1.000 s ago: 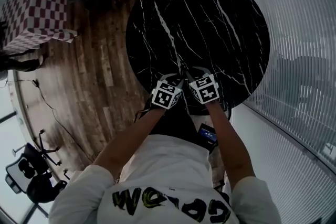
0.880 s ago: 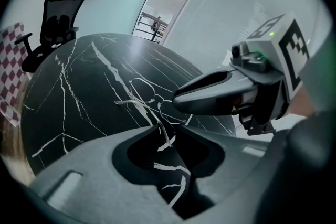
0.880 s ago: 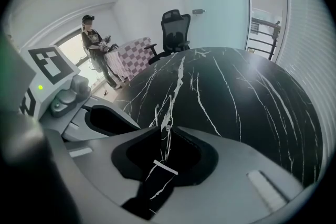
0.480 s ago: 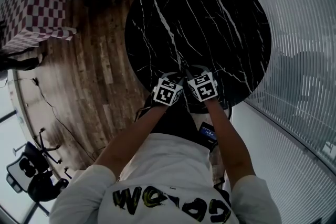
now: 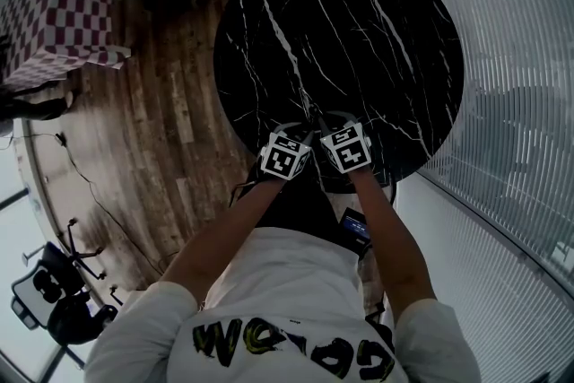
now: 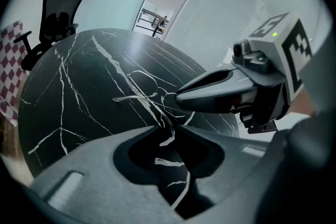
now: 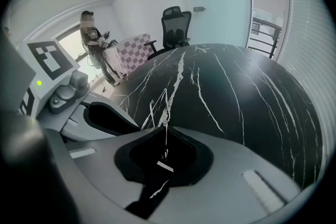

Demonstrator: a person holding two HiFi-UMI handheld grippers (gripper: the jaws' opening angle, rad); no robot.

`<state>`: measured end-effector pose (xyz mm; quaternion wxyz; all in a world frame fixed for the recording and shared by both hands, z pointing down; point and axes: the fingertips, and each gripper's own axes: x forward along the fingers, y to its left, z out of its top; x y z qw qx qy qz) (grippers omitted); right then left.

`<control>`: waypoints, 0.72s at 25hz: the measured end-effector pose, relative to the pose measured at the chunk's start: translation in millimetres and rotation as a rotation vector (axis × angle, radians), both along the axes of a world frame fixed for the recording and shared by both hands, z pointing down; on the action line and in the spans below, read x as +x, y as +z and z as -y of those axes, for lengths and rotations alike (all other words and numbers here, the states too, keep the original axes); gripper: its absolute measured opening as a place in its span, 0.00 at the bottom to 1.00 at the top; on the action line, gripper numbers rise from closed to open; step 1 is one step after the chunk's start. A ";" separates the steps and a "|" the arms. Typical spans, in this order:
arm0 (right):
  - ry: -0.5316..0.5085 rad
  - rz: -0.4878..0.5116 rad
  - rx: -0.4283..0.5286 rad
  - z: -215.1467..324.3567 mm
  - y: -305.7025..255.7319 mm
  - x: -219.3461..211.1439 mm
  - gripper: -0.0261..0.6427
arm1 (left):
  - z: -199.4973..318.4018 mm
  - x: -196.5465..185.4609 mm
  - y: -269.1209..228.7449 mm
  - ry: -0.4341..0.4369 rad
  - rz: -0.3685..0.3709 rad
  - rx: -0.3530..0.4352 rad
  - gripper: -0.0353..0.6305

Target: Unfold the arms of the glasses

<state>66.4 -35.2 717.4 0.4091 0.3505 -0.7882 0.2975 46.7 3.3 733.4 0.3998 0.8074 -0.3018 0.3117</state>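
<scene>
Thin wire-framed glasses (image 6: 149, 87) lie low over the near edge of the round black marble table (image 5: 359, 22). In the head view the glasses (image 5: 314, 123) show only faintly between the two marker cubes. My left gripper (image 6: 171, 127) is shut on a thin wire part of the glasses, and one arm (image 6: 123, 98) sticks out to the left. My right gripper (image 7: 165, 127) is shut on another thin wire part of the frame (image 7: 161, 105). The grippers sit side by side, almost touching, left gripper (image 5: 289, 150) and right gripper (image 5: 344, 139). Which joint each one holds is hidden.
A black office chair (image 7: 176, 23) stands beyond the table's far side. A red-and-white checked cloth (image 5: 58, 13) covers a piece of furniture at the far left, where a person (image 7: 97, 47) stands. A glass wall with blinds (image 5: 511, 103) runs along the right. The floor (image 5: 161, 121) is wood.
The grippers stay close together at the table's near edge, both still shut on the glasses. Only the head view has shifted slightly.
</scene>
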 end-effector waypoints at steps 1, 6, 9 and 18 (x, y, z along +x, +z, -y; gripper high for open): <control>-0.001 -0.001 0.000 -0.1 0.5 0.3 0.06 | 0.0 0.3 0.0 0.001 0.001 0.001 0.20; -0.005 -0.009 0.006 0.5 2.0 1.9 0.06 | -0.7 -0.3 0.0 0.003 0.008 0.003 0.20; -0.005 -0.008 0.014 2.1 2.0 2.3 0.06 | -0.9 -3.1 -0.5 0.001 0.011 -0.001 0.20; -0.003 -0.017 0.010 1.6 2.5 4.6 0.06 | -0.2 -8.4 -5.0 0.000 0.022 0.003 0.20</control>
